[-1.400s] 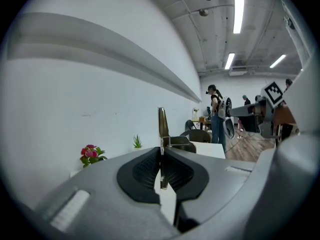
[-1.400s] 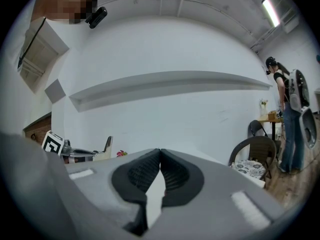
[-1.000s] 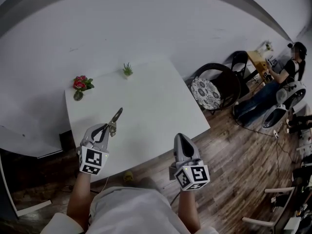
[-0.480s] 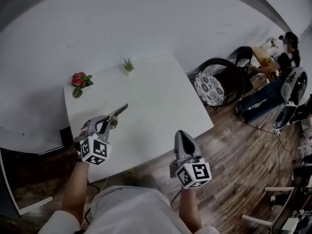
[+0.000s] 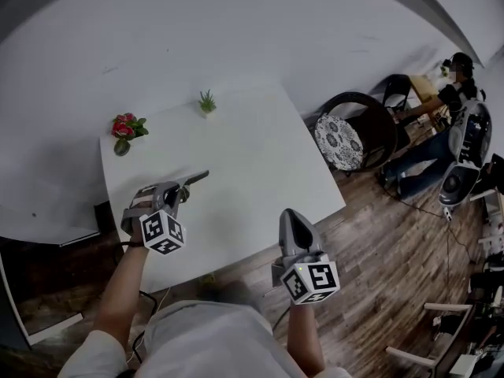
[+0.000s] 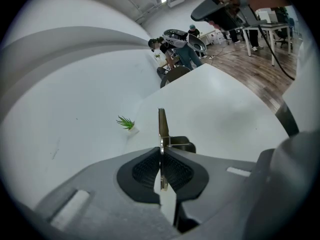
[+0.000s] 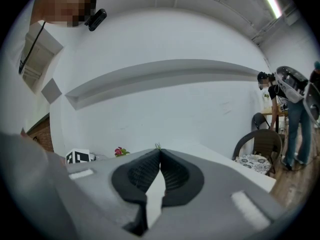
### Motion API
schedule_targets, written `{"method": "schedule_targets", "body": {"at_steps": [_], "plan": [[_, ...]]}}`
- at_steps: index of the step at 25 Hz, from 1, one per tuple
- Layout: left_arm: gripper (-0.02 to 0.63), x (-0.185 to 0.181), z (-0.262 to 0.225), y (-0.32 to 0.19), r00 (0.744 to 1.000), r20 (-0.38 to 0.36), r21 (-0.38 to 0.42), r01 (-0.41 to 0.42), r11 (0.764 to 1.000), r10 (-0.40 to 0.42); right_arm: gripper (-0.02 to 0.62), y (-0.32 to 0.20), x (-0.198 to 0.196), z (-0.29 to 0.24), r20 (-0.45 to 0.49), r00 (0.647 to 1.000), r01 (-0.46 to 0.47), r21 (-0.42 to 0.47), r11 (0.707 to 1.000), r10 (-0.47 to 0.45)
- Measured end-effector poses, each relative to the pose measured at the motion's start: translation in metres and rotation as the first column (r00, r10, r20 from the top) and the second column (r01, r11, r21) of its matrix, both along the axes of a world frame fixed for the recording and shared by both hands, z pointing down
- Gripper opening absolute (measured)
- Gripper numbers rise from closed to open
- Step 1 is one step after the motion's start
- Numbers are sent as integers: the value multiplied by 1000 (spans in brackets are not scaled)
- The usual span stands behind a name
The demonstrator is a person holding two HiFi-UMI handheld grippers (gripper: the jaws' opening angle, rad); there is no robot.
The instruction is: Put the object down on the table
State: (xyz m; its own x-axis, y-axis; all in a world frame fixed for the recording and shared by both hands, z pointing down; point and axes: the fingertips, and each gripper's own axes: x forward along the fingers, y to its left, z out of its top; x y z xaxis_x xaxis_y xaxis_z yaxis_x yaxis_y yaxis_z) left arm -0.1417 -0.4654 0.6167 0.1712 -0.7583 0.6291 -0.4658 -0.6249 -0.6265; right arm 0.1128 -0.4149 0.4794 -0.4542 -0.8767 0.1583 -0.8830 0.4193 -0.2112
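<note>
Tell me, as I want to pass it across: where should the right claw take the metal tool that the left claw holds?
Probably the bare front end of the metal tool, which juts past the left claw over the table. Bring the right claw in from the tip side, pads on the flat faces: the tool is thin, and its rear is clamped.

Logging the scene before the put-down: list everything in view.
table: one, white, against the wall
flowers: one bunch, red, table's far left corner
plant: one, green, table's far edge
metal tool: one, silvery, in the left gripper, over the table
chair: one, dark, patterned cushion, right of table
seated person: one, far right
left gripper: grey, shut on the metal tool
right gripper: grey, shut, empty
</note>
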Motion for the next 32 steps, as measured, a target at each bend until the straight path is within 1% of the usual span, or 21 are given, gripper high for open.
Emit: {"method": "schedule_targets", "body": {"at_steps": [7, 13, 22, 32], "plan": [[11, 2, 35, 1, 994, 100, -76, -36, 996, 44, 3, -2, -2, 4, -7, 1000, 11, -15, 1000, -12], [11, 6, 61, 4, 993, 103, -135, -37, 990, 51, 3, -5, 0, 7, -21, 1000, 13, -26, 1000, -13], [17, 14, 78, 9, 986, 140, -173, -67, 983, 92, 3, -4, 4, 9, -30, 999, 16, -36, 999, -17], [29, 20, 83, 15, 989, 124, -192, -52, 980, 77, 3, 1, 15, 9, -31, 1000, 5, -38, 999, -6]]}}
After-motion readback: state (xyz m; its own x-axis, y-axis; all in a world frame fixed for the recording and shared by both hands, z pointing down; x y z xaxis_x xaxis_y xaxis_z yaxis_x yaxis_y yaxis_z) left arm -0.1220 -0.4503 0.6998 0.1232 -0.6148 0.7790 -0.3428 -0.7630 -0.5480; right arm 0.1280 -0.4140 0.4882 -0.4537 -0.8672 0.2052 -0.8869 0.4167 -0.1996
